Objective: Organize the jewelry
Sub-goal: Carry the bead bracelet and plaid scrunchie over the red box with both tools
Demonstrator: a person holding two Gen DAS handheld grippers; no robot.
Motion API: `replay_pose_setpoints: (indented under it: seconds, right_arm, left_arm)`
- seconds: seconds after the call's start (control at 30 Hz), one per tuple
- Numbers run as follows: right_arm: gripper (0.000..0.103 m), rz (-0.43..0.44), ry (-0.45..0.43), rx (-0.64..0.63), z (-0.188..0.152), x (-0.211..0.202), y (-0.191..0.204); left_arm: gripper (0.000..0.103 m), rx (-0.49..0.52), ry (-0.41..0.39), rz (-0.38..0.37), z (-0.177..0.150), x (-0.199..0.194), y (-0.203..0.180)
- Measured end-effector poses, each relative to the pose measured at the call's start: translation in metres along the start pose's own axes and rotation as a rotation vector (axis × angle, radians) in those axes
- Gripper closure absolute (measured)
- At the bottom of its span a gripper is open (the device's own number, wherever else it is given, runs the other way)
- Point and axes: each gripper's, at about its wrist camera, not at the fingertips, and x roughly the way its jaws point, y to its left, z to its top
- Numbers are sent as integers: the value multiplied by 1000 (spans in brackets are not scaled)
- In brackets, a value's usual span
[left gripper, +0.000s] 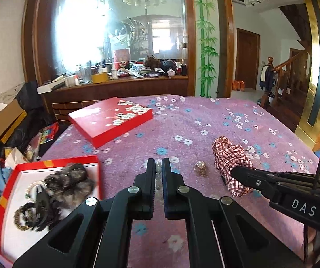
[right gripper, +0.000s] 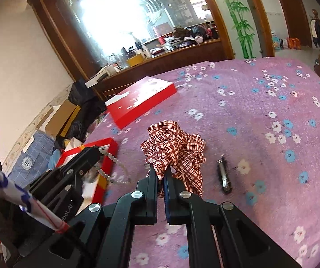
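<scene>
So the left tongs [left gripper: 158,167] are clamped on a pale bead bracelet [left gripper: 158,174], beads showing in the slit between the jaws. From the right wrist view the strand loops out of them just above the corner of the open red box [right gripper: 109,154]. The right tongs [right gripper: 161,172] are pinched on the red-and-white plaid scrunchie [right gripper: 173,149], which bunches up past the tips. Readable writing: "DAS" in white on the right tongs' body, and what looks like "bot.AI" on the left ones, partly cut off. Using the open red box as landmark: inside it are dark furry scrunchies [left gripper: 70,181] and a black claw clip [left gripper: 41,198]. Right of it on the purple floral table [left gripper: 204,122], a small gold piece [left gripper: 201,167] and a dark hair clip [right gripper: 223,176]. Beyond it, the red lid [left gripper: 110,118] with white blossoms.
</scene>
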Motion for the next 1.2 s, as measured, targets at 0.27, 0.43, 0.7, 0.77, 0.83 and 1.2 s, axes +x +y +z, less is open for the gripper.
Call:
replay_pose_setpoints:
  seconds: [0.27, 0.43, 0.7, 0.77, 0.83, 1.2]
  right_arm:
    - [97, 40, 16, -84, -13, -5, 53]
    - [97, 72, 51, -143, -23, 5, 89]
    - [97, 117, 122, -236, -47, 32, 141]
    - [97, 125, 143, -254, -54, 40, 151]
    - [97, 130, 164, -269, -60, 48, 158]
    - [97, 146, 239, -318, -81, 76, 187]
  left_arm:
    - [98, -59, -36, 46, -10, -45, 49]
    - [98, -110, -42, 96, -20, -63, 90]
    - [98, -185, -17, 170, -43, -71, 146]
    - [98, -198, -5, 183, -49, -70, 157]
    - [98, -207, 3, 191, -55, -70, 164]
    - [98, -256, 44, 222, -80, -64, 198]
